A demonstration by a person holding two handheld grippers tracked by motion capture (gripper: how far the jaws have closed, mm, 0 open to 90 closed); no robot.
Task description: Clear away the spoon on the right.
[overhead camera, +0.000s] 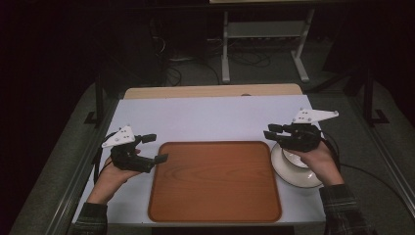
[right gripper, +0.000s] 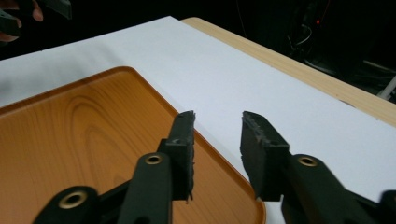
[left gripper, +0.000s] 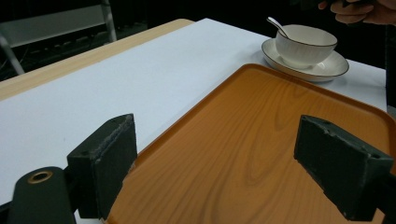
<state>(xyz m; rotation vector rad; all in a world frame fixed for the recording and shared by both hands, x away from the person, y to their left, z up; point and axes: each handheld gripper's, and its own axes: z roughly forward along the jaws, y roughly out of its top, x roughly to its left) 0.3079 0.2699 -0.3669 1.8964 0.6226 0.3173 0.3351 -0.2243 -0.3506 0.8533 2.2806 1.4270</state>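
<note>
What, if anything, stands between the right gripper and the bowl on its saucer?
Nothing visible does. The right gripper hangs open and empty just above the bowl and saucer, beside the tray.

The left gripper (overhead camera: 155, 147) is held level with jaws spread wide, while the right gripper (overhead camera: 270, 131) has jaws partly closed on nothing.

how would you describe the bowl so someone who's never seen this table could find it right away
Start at the big orange-brown wooden tray in the middle of the white table. Just off the tray's far right corner sits a white saucer, and the bowl stands on it. It is the only deep white dish there, with a thin dark rim line and a spoon leaning inside.
</note>
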